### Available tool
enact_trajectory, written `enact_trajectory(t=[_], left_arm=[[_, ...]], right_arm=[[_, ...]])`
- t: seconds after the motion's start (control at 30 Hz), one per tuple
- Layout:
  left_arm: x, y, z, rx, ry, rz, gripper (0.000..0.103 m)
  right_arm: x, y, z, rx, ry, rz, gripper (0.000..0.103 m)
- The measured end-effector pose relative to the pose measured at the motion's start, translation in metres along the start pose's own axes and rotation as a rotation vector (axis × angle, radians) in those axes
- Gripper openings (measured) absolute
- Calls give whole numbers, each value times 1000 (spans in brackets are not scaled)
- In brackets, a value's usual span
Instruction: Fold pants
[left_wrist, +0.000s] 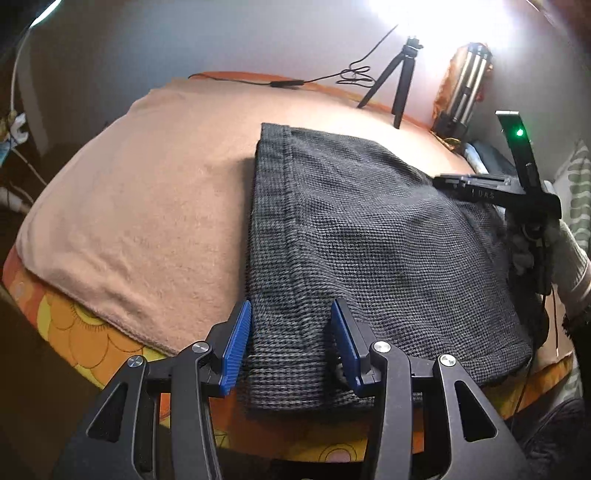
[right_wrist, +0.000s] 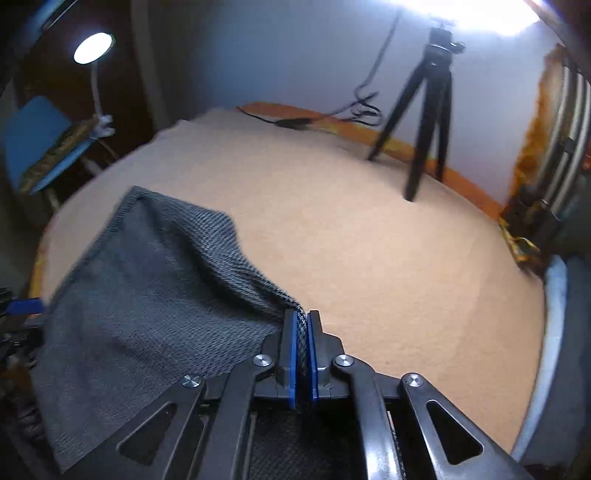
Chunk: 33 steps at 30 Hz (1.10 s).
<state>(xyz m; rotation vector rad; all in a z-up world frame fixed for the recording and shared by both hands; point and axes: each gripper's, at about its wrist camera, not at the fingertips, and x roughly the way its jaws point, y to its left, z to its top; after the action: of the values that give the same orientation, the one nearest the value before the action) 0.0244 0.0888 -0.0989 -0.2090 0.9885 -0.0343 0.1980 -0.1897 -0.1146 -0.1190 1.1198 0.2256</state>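
Note:
The dark grey checked pants (left_wrist: 369, 236) lie folded in a rectangle on a peach blanket (left_wrist: 140, 206). My left gripper (left_wrist: 291, 314) is open, its blue pads either side of the near left edge of the pants, close to the cloth. In the right wrist view my right gripper (right_wrist: 303, 325) is shut on an edge of the pants (right_wrist: 155, 288) and lifts it into a ridge. The right gripper's black body (left_wrist: 498, 192) shows in the left wrist view at the pants' right side.
A small black tripod (left_wrist: 399, 81) and a cable (left_wrist: 288, 83) stand at the far edge by the white wall. A metal stand (left_wrist: 465, 88) is at the far right. An orange flowered sheet (left_wrist: 88, 339) shows under the blanket. A lamp (right_wrist: 92, 48) and blue chair (right_wrist: 40, 136) are left.

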Motion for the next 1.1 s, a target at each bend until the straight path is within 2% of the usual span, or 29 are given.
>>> enact_trajectory(t=[0.07, 0.17, 0.23, 0.3, 0.37, 0.43, 0.5, 0.63, 0.73, 0.83, 0.9, 1.0, 1.1], left_arm=[[-4, 1, 1, 3, -17, 14, 43], [-14, -3, 4, 15, -53, 14, 43], [-21, -10, 6, 28, -74, -1, 43], [-24, -18, 8, 46, -82, -22, 43], [-23, -30, 9, 71, -77, -51, 43], [-20, -47, 11, 101, -74, -73, 43], [-19, -69, 11, 150, -75, -97, 43], [-13, -119, 9, 267, -82, -131, 43], [1, -156, 7, 340, -66, -167, 43], [17, -177, 4, 406, -55, -143, 43], [33, -187, 2, 449, -29, -101, 43], [54, -186, -4, 457, 32, -65, 44], [55, -184, -8, 466, 17, -70, 44]], right_arm=[[7, -1, 1, 19, 56, -10, 29], [-14, -8, 0, 46, 19, -11, 33], [-46, -18, -7, 110, -36, -2, 37], [-77, -23, -19, 181, -87, 17, 45], [-105, -21, -40, 223, -108, -20, 62], [-129, -22, -73, 273, -109, -77, 63], [-143, -29, -103, 356, -103, -87, 63], [-153, -49, -162, 524, -76, -74, 63], [-150, -62, -187, 622, -52, -24, 63], [-151, -66, -202, 647, -59, -6, 63], [-152, -68, -210, 667, -67, 29, 63], [-148, -65, -214, 672, -67, 68, 63], [-147, -58, -215, 646, -63, 94, 63]])
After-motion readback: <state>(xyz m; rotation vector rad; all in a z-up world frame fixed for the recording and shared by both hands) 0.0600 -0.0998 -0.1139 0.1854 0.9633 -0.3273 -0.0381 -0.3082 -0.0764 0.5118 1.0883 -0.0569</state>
